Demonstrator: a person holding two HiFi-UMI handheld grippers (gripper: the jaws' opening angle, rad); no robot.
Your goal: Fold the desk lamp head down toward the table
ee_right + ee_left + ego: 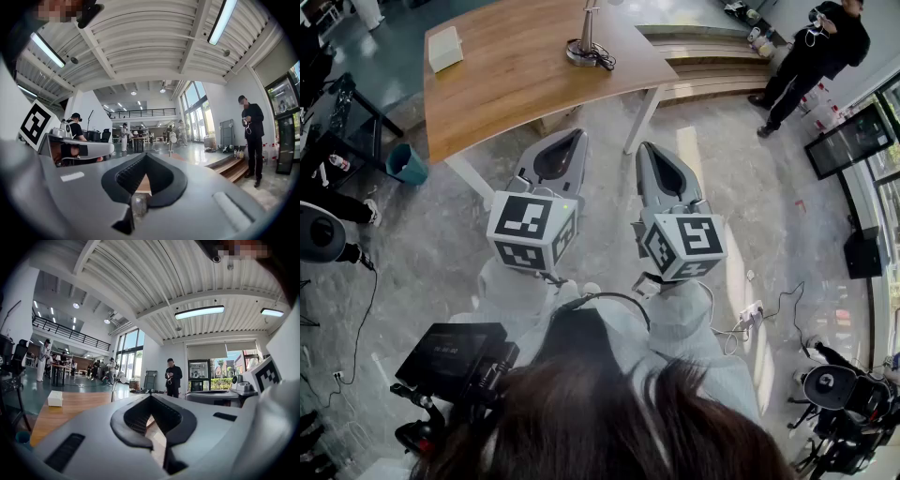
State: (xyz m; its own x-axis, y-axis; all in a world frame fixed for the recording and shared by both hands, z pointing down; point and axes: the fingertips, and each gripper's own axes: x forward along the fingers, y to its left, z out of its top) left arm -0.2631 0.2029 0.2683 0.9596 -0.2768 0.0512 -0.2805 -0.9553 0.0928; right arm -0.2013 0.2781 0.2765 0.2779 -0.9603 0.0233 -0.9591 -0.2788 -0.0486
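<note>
The desk lamp (586,45) stands upright on its round base at the far side of the wooden table (506,89), its cable coiled beside it. The left gripper view shows the lamp (113,390) as a thin stem. In the right gripper view the lamp (172,139) shows its rounded head. My left gripper (576,136) and right gripper (643,148) are held level side by side over the floor, well short of the table. Both point toward it. The jaws of both, left gripper (151,396) and right gripper (145,155), are shut with nothing between them.
A white box (444,48) lies on the table's far left. A teal bin (405,164) sits by the table's left leg. Wooden steps (712,66) run behind the table, where a person (811,56) stands. A power strip (750,314) and cables lie on the floor at right.
</note>
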